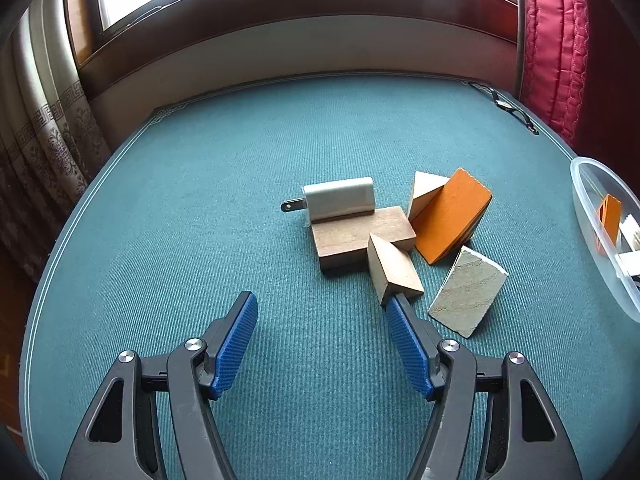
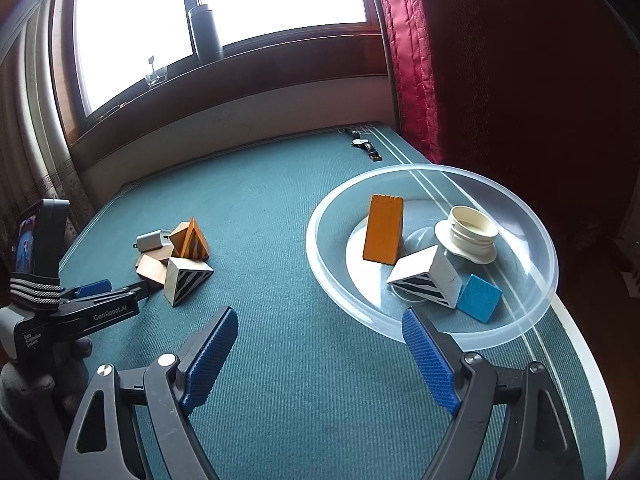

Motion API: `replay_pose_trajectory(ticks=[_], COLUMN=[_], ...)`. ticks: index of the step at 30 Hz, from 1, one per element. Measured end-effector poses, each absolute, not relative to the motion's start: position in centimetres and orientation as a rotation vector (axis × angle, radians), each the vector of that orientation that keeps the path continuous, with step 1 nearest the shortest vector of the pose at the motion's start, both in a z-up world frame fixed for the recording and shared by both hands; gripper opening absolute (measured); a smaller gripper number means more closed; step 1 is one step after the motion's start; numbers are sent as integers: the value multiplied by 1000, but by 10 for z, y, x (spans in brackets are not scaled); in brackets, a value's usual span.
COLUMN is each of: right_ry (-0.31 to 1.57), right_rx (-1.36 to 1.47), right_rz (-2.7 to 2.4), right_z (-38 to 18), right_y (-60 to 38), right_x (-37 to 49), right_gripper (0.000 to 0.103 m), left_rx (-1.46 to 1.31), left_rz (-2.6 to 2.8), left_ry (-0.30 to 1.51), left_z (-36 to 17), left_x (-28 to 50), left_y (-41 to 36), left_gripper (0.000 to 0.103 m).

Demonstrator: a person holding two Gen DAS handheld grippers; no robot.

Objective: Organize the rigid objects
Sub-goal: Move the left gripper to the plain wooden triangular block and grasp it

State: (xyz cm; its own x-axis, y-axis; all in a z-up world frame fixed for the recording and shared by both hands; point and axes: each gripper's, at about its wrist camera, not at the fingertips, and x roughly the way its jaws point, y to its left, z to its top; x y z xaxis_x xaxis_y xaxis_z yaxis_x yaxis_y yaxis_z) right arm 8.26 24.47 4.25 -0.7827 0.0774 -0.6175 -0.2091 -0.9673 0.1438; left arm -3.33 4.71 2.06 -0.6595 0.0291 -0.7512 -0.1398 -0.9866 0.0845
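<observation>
Inspecting the cluster on the green cloth table (image 1: 200,200): five wooden pieces and a white plug adapter (image 1: 339,198) lie heaped together just beyond my left gripper (image 1: 320,312). Its jaws stand spread with nothing between them; the right-hand pad's tip sits just beside the small wooden wedge (image 1: 394,274), and I cannot tell whether it touches. My right gripper (image 2: 318,326) also stands spread and empty, near the rim of the clear bowl (image 2: 532,312) on the right, which already holds an orange wedge (image 2: 383,229), a striped white prism (image 2: 426,280), a blue tile (image 2: 479,298) and a cream ribbed cap (image 2: 472,234).

Handling assessment, by judgement: the remaining pieces look like painted or bare wood, stiff, light and unlikely to break, though sloped faces would squeeze out of a flat pinch.
- Small wooden wedge: nearest; take it across its two parallel triangular ends, not the slope.
- Brown flat block (image 1: 360,238): partly under the adapter and touching the wedge; grip its long parallel sides once it is clear.
- Orange slab (image 1: 452,216): leans on the pale prism (image 1: 424,192) behind it; likely to topple if its neighbour is moved first.
- Grey-faced wedge (image 1: 468,292): lies slightly apart on the right; the rough face should hold well.
- Adapter: smooth plastic, probably slippery; hold the broad flat sides, away from the prongs.
</observation>
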Motion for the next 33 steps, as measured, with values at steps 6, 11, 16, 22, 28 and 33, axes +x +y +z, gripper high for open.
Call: replay_pose_trajectory(ticks=[6,11,16,22,28,33], right_ry=[305,303,308,301,292,282], right_rx=[-978,-986,-1008,-1023,-1037,-1058], right_rz=[2820,2822,2820,2832,2843,2846], right_z=[40,39,36,35,36,34], right_y=[239,236,234,227,218,209], right_x=[81,80,77,73,69,64], right_gripper=[87,87,87,87,87,87], left_rx=[-1227,-1222,-1195,-1180,-1173,-1168], left_rz=[2747,2718,2693,2674,2669,2664], left_ry=[234,235,219,155,141,137], left_z=[22,20,19,21,21,21], left_x=[-45,-55,-62,-76,-82,-82], left_y=[58,67,73,68,65,65], left_gripper=[68,68,68,67,66,60])
